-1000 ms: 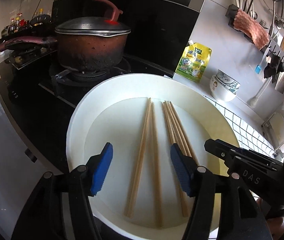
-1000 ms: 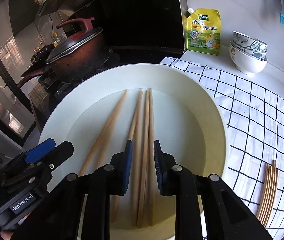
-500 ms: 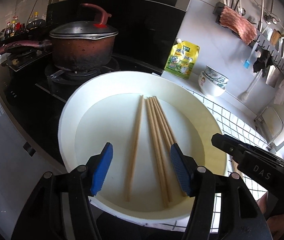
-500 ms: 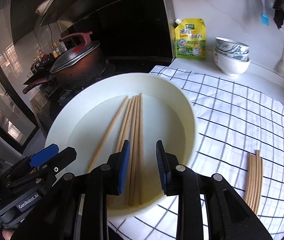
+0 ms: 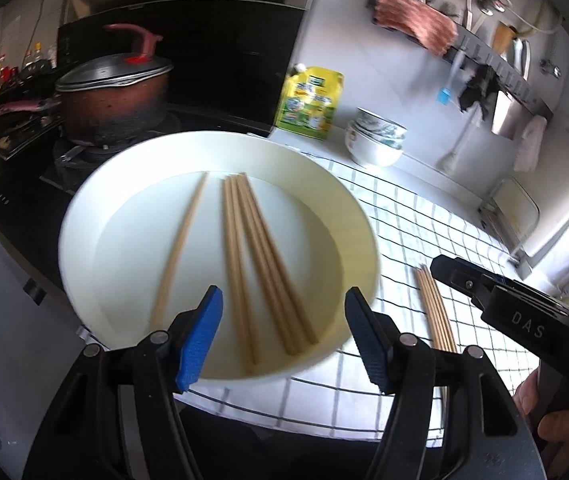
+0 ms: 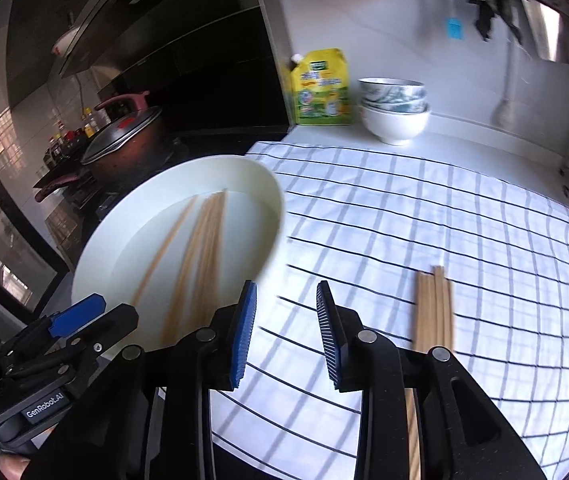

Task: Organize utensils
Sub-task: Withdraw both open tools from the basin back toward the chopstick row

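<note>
A wide white plate [image 5: 96,216] [image 6: 260,184] holds several wooden chopsticks [image 5: 260,264] [image 6: 200,248], one lying apart to the left. A second bundle of chopsticks [image 5: 434,312] [image 6: 434,308] lies on the checked cloth to the right of the plate. My left gripper [image 5: 280,328] is open and empty above the plate's near rim. My right gripper [image 6: 286,328] is open and empty over the cloth between plate and bundle. Each gripper shows at the edge of the other's view.
A lidded brown pot [image 5: 112,104] sits on the black stove behind the plate. A yellow pouch [image 5: 310,100] and stacked bowls [image 5: 376,140] stand by the wall. Utensils and a cloth hang on a wall rail [image 5: 444,36]. The checked cloth [image 6: 464,216] covers the counter.
Both grippers have pulled back and shifted right, so the plate looks smaller. The right gripper's jaws have opened wider and now sit over the cloth, closer to the loose bundle.
</note>
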### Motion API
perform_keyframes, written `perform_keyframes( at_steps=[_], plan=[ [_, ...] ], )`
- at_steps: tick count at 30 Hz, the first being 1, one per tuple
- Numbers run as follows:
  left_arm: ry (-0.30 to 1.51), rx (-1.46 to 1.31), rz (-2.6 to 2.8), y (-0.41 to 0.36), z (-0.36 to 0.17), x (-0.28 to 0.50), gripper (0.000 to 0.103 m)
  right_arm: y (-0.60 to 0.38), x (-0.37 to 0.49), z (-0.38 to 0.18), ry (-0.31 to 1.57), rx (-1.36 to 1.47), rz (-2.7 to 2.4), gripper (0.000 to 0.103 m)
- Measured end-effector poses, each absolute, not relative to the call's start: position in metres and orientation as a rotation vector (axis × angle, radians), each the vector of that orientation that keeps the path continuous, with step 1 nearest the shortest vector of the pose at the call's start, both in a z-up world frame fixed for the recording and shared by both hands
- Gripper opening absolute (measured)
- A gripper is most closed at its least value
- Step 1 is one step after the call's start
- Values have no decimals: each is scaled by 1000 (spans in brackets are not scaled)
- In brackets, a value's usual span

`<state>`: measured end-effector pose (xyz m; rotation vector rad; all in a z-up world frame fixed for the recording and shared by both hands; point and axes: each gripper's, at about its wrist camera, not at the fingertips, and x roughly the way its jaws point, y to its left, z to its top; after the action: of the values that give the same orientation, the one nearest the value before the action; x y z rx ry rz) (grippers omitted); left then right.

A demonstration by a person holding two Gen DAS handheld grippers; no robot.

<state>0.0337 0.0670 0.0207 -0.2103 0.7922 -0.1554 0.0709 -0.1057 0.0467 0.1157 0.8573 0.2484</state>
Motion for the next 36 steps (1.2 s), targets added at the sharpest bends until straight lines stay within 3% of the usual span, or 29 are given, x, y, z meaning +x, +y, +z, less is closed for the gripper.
perform_keyframes(
  at_steps=[19, 28, 31, 36],
  plan=[
    [859, -76, -286, -31, 4, 13, 65, -222, 28, 9, 878, 186, 86, 35],
    [889, -32, -299, -62, -6, 9, 68, -246, 26, -8, 890, 191, 55, 38],
    [901, -30, -295, -68, -13, 9, 76, -249, 28, -15, 904, 190, 59, 41],
    [926, -25, -283, -76, -24, 12, 77, -246, 29, -25, 929, 157, 66, 42]
  ],
)
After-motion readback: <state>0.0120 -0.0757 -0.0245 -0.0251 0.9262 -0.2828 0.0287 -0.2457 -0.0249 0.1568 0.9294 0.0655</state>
